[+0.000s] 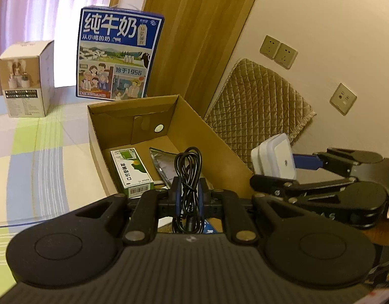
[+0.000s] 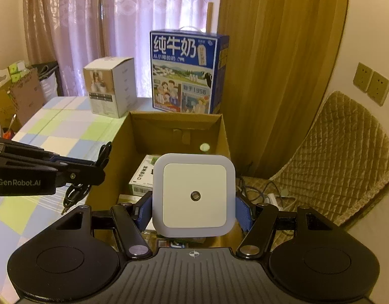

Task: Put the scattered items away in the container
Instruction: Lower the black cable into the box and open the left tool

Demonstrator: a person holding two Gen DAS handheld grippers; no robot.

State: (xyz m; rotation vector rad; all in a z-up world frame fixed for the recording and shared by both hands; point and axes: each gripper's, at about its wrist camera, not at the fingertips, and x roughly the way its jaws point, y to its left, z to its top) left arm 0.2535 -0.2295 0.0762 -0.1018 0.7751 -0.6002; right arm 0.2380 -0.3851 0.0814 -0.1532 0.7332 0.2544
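Left wrist view: your left hand-held gripper (image 1: 188, 197) clamps a coiled black cable (image 1: 189, 174) above the cardboard box (image 1: 207, 136). Your right hand-held gripper (image 2: 193, 212) grips a white night light (image 2: 193, 195) over its near end.

Three boxes (image 2: 176, 136) on checked tablecloth (image 2: 67, 131)

Both grippers are matte black: the left gripper (image 1: 188, 192) has blue finger pads, round discs, silver pivot screws; white "GenRobot.AI" lettering marks its side.
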